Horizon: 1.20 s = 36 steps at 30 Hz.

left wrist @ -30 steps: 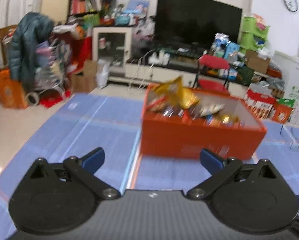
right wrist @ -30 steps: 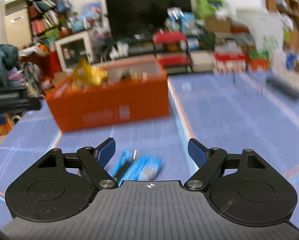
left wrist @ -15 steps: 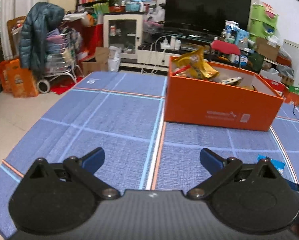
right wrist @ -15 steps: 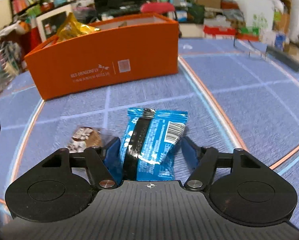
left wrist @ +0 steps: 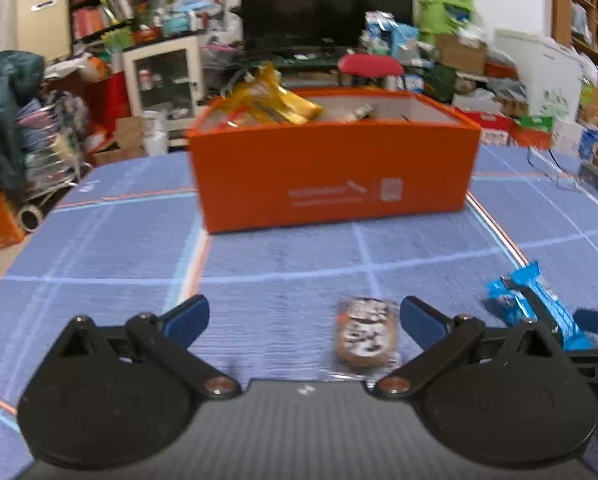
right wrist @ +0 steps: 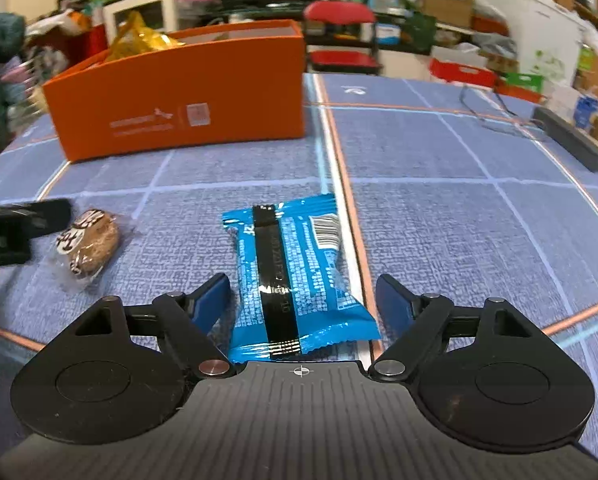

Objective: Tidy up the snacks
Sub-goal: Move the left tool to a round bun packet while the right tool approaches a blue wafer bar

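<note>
An orange box (left wrist: 331,168) holding several snack packets stands on the blue mat. My left gripper (left wrist: 303,316) is open and low over the mat. A brown cookie in clear wrap (left wrist: 365,332) lies between its fingers, nearer the right one and untouched. My right gripper (right wrist: 303,292) straddles a blue snack packet (right wrist: 295,280) lying flat on the mat. Its jaws are opening and the pads stand off the packet. The same blue packet (left wrist: 535,304) shows at the right of the left wrist view. In the right wrist view the cookie (right wrist: 89,242) lies left of the blue packet, beside the left gripper (right wrist: 19,228).
The blue mat (right wrist: 439,220) stretches on the right behind the packet. A black bar (right wrist: 571,136) and a thin cable (right wrist: 495,112) lie at its far right edge. Beyond the mat are a red chair (left wrist: 369,66), a TV and cluttered shelves.
Both grippers have come down toward the mat. The cookie now lies between the left fingers. The right jaws narrowed around the blue packet, then widened again.
</note>
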Available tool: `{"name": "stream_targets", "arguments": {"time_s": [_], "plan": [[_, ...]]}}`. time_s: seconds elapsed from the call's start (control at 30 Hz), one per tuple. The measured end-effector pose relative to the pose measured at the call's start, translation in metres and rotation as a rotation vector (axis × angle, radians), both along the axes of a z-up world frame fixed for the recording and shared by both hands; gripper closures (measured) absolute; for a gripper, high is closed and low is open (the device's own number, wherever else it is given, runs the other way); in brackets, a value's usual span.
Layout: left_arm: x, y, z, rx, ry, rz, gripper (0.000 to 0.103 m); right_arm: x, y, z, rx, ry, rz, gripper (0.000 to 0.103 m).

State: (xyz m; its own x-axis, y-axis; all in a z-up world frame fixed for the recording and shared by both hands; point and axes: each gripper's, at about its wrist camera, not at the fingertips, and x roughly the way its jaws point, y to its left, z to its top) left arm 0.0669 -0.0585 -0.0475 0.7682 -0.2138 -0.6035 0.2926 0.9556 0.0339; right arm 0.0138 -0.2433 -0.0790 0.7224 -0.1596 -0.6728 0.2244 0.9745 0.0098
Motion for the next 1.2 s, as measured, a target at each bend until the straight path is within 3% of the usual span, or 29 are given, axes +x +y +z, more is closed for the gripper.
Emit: {"name": "stream_targets", "arguments": {"time_s": [0.33,0.67,0.97,1.2], "plan": [[0.007,-0.018,-0.025,-0.026,0.058,-0.062,0.003,-0.006,-0.007,-0.004,-0.011,-0.045,0.053,0.03],[0.008,-0.017,-0.033,-0.057,0.043,-0.111,0.02,-0.002,-0.008,-0.003,-0.001,-0.036,0.063,0.031],[0.013,-0.022,-0.032,-0.033,0.051,-0.098,0.022,0.001,-0.006,-0.002,-0.012,-0.035,0.079,0.035],[0.012,-0.027,-0.031,-0.032,0.05,-0.126,0.034,0.002,-0.005,-0.003,-0.011,-0.034,0.079,0.036]]}}
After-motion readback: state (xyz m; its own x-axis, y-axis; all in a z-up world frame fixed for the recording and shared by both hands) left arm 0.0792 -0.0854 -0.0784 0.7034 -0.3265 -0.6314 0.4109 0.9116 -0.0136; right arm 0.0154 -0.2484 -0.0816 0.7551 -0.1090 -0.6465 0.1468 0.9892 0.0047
